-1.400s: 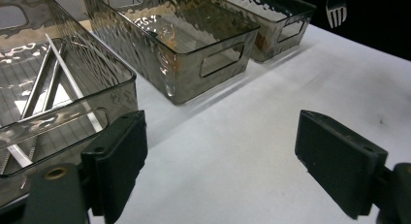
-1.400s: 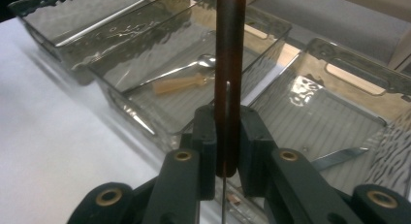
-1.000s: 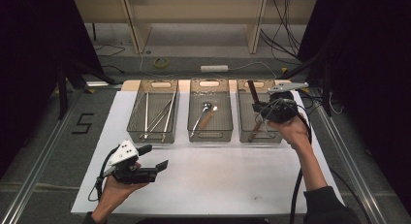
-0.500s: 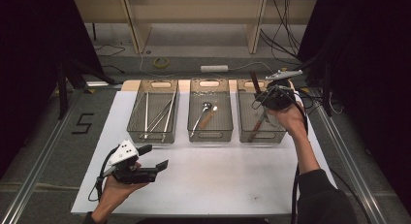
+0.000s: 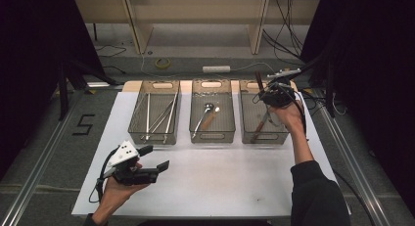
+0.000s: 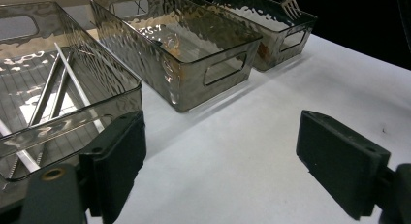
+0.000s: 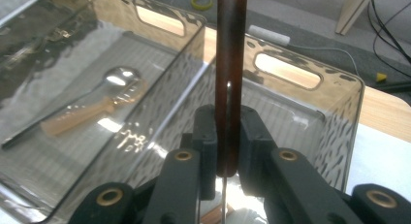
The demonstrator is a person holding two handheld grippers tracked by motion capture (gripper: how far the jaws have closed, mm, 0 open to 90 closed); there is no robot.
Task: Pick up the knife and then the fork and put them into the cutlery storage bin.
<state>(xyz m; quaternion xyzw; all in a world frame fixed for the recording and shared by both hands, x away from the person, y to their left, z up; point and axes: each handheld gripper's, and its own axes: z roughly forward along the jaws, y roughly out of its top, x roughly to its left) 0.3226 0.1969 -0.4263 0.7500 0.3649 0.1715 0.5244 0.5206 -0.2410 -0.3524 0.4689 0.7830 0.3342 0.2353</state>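
three smoked clear plastic bins stand in a row on the white table sheet. compared with a second ago, the right gripper has carried its load from above the right bin's middle toward that bin's far rim. its jaws clamp a dark brown wooden utensil handle, upright over this bin; release looks imminent. left gripper idles nearer than the left bin, jaws apart, empty.

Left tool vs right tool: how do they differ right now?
The left tool is open and holds nothing; the right tool is shut on a dark brown handle. The left tool sits low over the white mat, the right tool above the right bin. Both have black jaws.
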